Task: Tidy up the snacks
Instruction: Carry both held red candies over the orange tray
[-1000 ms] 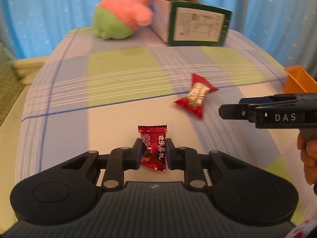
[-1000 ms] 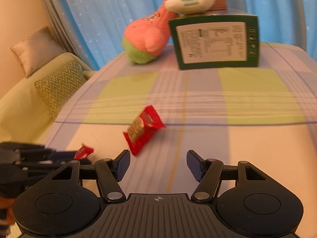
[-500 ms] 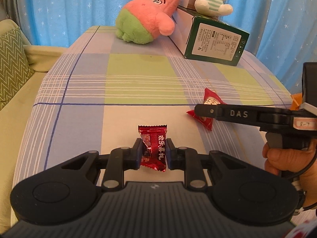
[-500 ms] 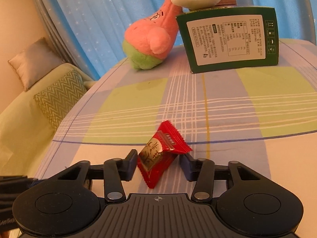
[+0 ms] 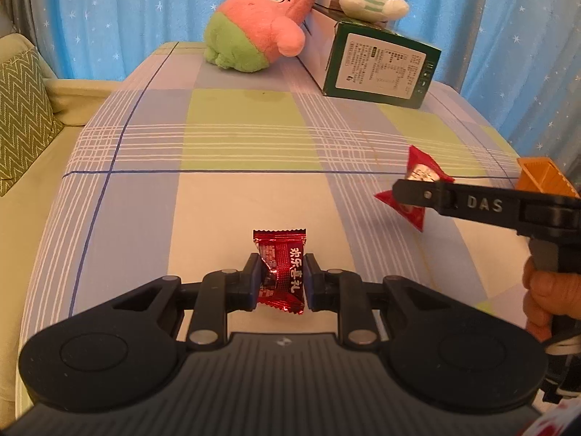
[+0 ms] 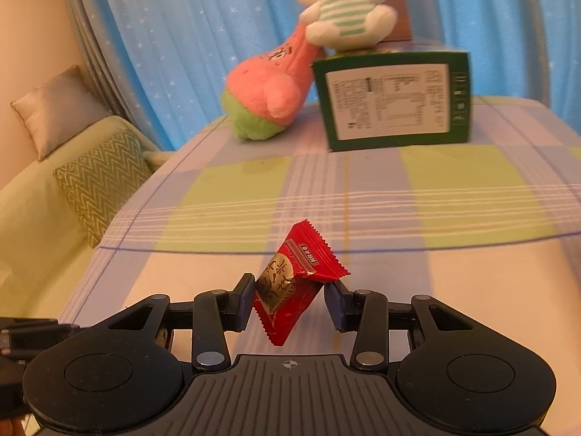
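The left gripper [image 5: 281, 279] is clenched on a dark red foil candy [image 5: 281, 270], which stands upright between the blue pads with its crimped top edge above the fingertips. The right gripper [image 6: 288, 303] grasps a bright red candy with a gold label [image 6: 295, 281]; the wrapper sits tilted, its left side against the left pad and its right corner touching the right pad. In the left wrist view this same candy [image 5: 417, 189] is pinched at the tip of the right gripper [image 5: 403, 192], raised above the checked tablecloth [image 5: 236, 145], and the person's right hand [image 5: 544, 298] grips the handle. An orange container [image 5: 544, 176] shows at the table's right edge, just beyond that gripper. Farther back a green box with a white printed label [image 6: 392, 103] rests on the cloth, a pink and green plush star [image 6: 268, 94] leans beside it, and a white plush bunny in a striped shirt [image 6: 345, 3] sits on top. Blue star-patterned curtains [image 6: 181, 36] hang behind, and a sofa with a zigzag cushion [image 6: 101, 178] stands to the left.
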Demonstrator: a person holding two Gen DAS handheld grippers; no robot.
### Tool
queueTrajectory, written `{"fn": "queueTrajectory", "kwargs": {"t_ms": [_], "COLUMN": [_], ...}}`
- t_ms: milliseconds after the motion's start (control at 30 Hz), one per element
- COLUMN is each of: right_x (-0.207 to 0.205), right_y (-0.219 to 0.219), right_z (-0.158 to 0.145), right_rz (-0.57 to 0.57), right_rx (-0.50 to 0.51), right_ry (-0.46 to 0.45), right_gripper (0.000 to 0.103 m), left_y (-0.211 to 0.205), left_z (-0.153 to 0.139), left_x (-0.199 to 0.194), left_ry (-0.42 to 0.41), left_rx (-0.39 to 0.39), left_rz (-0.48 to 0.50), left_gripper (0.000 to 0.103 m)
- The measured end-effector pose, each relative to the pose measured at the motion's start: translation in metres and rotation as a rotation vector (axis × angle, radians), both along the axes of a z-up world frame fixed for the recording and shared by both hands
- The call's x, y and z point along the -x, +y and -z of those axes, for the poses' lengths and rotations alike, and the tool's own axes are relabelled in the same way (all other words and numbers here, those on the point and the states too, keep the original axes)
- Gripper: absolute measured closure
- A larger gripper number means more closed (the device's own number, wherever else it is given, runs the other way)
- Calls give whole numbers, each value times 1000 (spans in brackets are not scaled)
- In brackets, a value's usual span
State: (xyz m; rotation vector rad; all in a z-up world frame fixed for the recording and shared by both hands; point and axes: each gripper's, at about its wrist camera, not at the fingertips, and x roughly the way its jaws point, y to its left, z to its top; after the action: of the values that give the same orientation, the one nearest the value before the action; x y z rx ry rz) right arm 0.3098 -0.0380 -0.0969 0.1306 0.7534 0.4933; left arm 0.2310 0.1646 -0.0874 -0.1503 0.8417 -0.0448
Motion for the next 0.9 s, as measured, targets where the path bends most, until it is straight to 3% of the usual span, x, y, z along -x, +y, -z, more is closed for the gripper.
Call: {"fn": "queueTrajectory", "kwargs": {"t_ms": [500, 900], "right_x": [109, 183], "right_y": [-68, -121], "right_z": [-43, -78], "right_rz": [70, 117], "right_rx": [70, 111], "right_ry": [-15, -34], "right_gripper": [61, 61], "left_y": [-46, -105], "left_z": [-53, -91], "left_x": [69, 122], "left_ry": [-25, -57], "left_rx": [18, 12], "left_rz": [-12, 34], "left_gripper": [82, 82]}}
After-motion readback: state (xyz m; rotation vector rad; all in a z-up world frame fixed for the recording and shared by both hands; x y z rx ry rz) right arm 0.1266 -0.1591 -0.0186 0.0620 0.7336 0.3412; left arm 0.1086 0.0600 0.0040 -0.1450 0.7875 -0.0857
